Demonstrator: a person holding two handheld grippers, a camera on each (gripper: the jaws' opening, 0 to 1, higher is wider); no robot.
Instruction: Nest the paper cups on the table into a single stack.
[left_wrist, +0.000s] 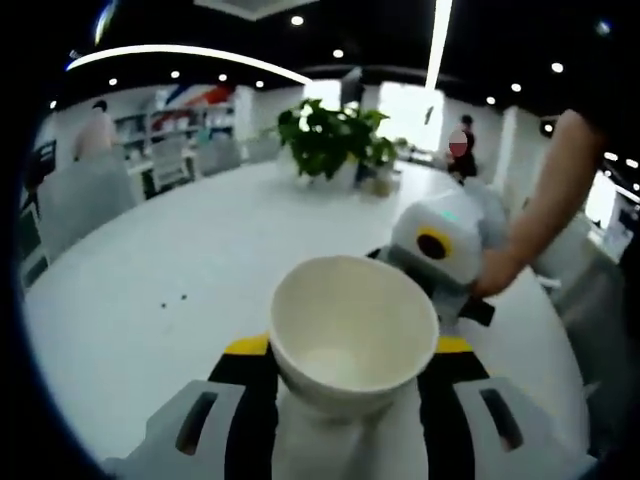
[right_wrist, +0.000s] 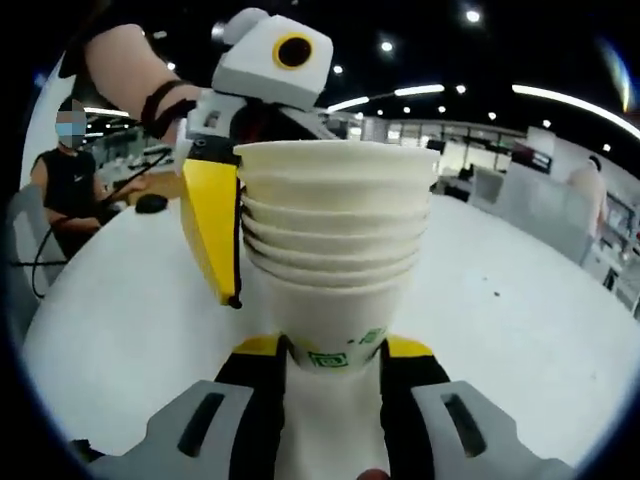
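Here, the left gripper (left_wrist: 352, 400) has its jaws closed on the lower body of a stack of cream paper cups (left_wrist: 352, 345), whose open mouth faces the camera; the topmost cup is bare inside, only its pale bottom showing. Beyond the cup's rim, on the far right of the jaws, the right gripper (left_wrist: 440, 250) comes in, held by a person's hand (left_wrist: 497, 275). Past both, on the white round worktop (left_wrist: 180, 260), stands a green leafy potted plant (left_wrist: 330, 140).

In the right gripper view, the right gripper (right_wrist: 330, 395) has its jaws narrowed on the base of the same stack of cream paper cups (right_wrist: 335, 255), about five rims showing one inside the other, with a green printed mark near the bottom. The left gripper's yellow jaw lies against the stack's left side, just above the right jaws. A seated person (right_wrist: 75, 185) is at the worktop's far left edge.
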